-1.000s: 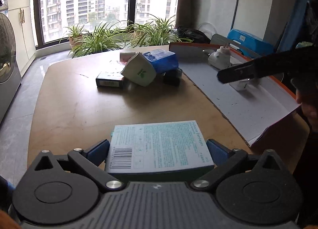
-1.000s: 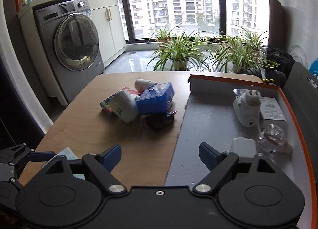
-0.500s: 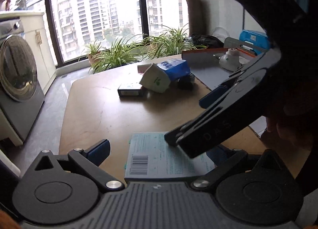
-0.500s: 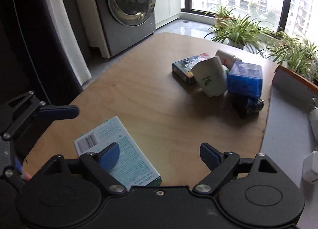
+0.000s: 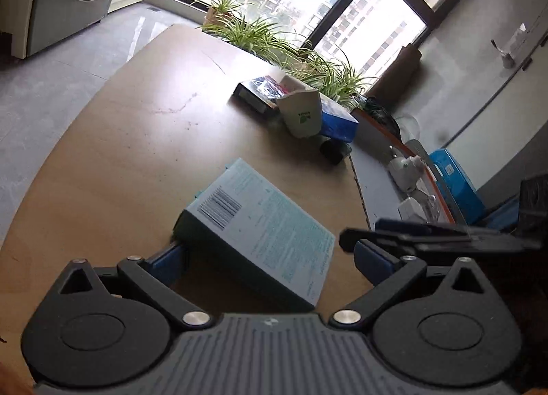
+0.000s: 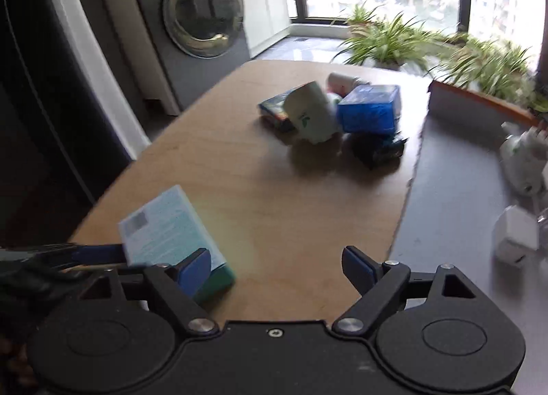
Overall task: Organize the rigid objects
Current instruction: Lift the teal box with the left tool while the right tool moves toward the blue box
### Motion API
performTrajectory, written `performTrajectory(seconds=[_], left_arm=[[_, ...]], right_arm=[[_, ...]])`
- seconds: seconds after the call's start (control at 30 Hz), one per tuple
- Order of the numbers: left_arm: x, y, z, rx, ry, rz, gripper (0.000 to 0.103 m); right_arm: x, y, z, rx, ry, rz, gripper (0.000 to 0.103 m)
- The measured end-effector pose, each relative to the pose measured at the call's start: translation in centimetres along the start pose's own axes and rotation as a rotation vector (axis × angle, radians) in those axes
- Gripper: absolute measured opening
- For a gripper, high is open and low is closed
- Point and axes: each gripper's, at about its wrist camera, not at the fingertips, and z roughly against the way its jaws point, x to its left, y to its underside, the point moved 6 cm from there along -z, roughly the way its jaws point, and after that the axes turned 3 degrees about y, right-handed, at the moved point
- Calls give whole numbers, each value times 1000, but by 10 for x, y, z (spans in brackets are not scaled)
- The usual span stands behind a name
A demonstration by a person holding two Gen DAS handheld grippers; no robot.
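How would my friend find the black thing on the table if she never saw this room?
Start at the wooden table, then look for the heap of boxes beside the grey tray. The black thing sits low at the heap's tray side, right under the blue box. It is the only dark, small lump there; its neighbours are blue or white.

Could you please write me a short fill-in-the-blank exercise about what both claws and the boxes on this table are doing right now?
1. The pale teal box sits tilted between the fingers of the ____ claw.
2. The right claw is ____ and holds nothing.
3. The bright blue box rests on top of a ____ object.
4. Beyond the wooden table stands a washing ____.

Missing words: left; open; black; machine
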Motion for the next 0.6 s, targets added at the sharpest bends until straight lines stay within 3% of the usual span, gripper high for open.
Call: performTrajectory(seconds=[0.07, 0.1, 0.17, 0.33, 0.47, 0.6], left_arm=[[0, -9, -2, -4, -15, 24, 103], [-1, -12, -3, -2, -35, 33, 103], [-8, -14, -4, -5, -34, 40, 103], [-12, -6, -10, 12, -81, 92, 103], [-11, -15, -13, -2, -156, 45, 103], [-16, -18, -23, 22, -231, -35, 103]], right_arm=[[4, 5, 8, -51, 68, 65, 99], [2, 4, 14, -119, 127, 74, 99], [-3, -4, 15, -169, 185, 48, 100], [-4, -8, -17, -47, 200, 108, 100], [15, 10, -7, -62, 32, 110, 100], [8, 15, 4, -75, 106, 82, 100]])
